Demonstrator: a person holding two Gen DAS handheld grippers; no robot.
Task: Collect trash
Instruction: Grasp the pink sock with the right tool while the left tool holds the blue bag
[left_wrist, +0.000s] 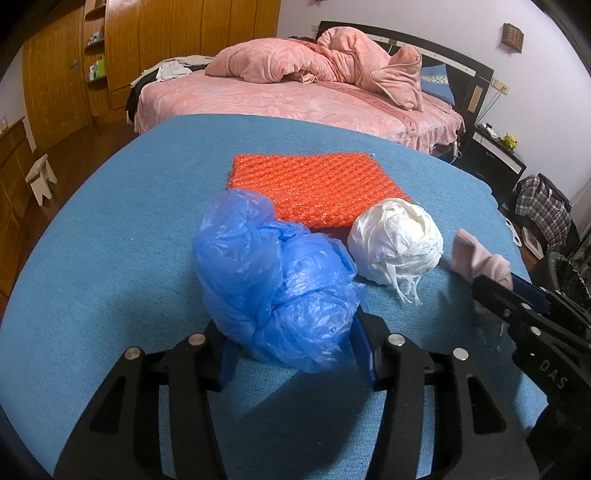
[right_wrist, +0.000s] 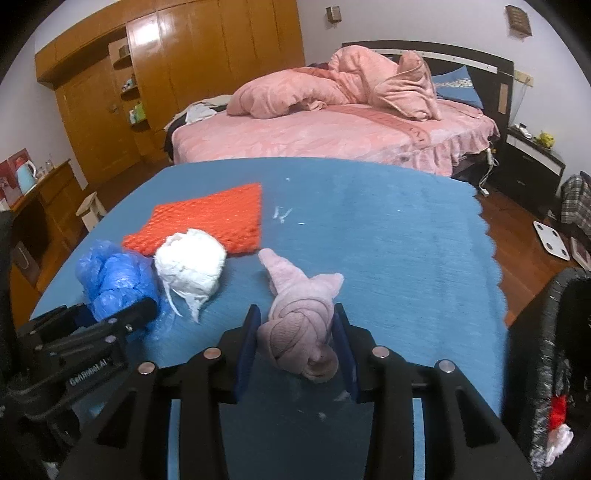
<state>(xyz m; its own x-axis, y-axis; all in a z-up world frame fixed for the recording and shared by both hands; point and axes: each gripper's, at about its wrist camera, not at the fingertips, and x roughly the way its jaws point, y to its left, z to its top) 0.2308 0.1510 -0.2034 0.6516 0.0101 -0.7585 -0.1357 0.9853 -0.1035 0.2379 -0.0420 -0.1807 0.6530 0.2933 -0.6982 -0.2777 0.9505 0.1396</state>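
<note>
Four pieces of trash lay on the blue-covered table (right_wrist: 388, 229): an orange bubble-wrap sheet (left_wrist: 314, 192), a crumpled blue plastic bag (left_wrist: 273, 280), a white plastic wad (left_wrist: 395, 240) and a knotted pink cloth (right_wrist: 299, 314). The left gripper (left_wrist: 291, 354) was clamped on the bag, the right gripper (right_wrist: 295, 350) on the cloth. The black bin (right_wrist: 554, 350) at the table's right edge already held scraps; I judged most work remained.

Even indoor light, moderately bright; glare on wardrobe doors (right_wrist: 207, 48); soft shadows under grippers on blue cloth (left_wrist: 92, 240); strong fisheye bending, dark vignette corners; slight blur throughout.
</note>
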